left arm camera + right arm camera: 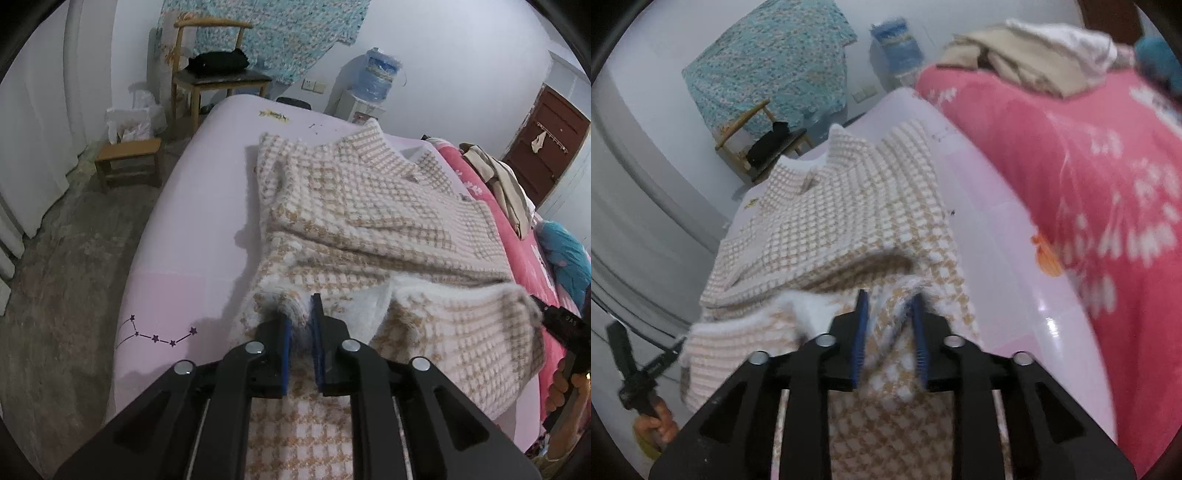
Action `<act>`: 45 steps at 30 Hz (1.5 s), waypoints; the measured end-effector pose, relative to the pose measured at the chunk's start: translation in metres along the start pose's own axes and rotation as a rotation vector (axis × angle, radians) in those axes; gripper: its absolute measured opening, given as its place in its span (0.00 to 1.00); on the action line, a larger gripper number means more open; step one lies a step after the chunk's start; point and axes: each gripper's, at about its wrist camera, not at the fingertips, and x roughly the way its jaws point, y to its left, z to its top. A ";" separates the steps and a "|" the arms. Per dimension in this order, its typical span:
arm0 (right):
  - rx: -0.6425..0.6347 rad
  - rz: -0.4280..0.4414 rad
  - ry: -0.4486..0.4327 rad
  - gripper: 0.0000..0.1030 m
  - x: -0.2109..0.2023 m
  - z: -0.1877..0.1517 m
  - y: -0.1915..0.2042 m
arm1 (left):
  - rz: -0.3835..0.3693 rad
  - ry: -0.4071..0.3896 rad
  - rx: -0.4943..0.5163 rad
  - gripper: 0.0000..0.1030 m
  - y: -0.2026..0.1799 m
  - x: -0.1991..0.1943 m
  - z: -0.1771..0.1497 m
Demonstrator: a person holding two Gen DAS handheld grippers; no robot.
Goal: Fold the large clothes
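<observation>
Across the centre of both views, a pale pink bed (pixel 192 206) is seen bearing the checked beige-and-white garment (pixel 362 206). Its near hem is lifted over the body, so one fold is judged under way, none completed. Fabric is pinched between the nearly closed pads of the left gripper (pixel 300 332). The right gripper (pixel 889 332) is partly spread, hem lying loosely between.

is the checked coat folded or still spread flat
Partly folded: the coat's near hem is doubled back over its body, white lining showing, with its collar end flat on the bed.
</observation>
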 end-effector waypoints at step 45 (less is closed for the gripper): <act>0.081 -0.075 0.051 0.70 -0.064 -0.108 -0.032 | -0.242 0.058 -0.197 0.77 0.022 -0.027 -0.098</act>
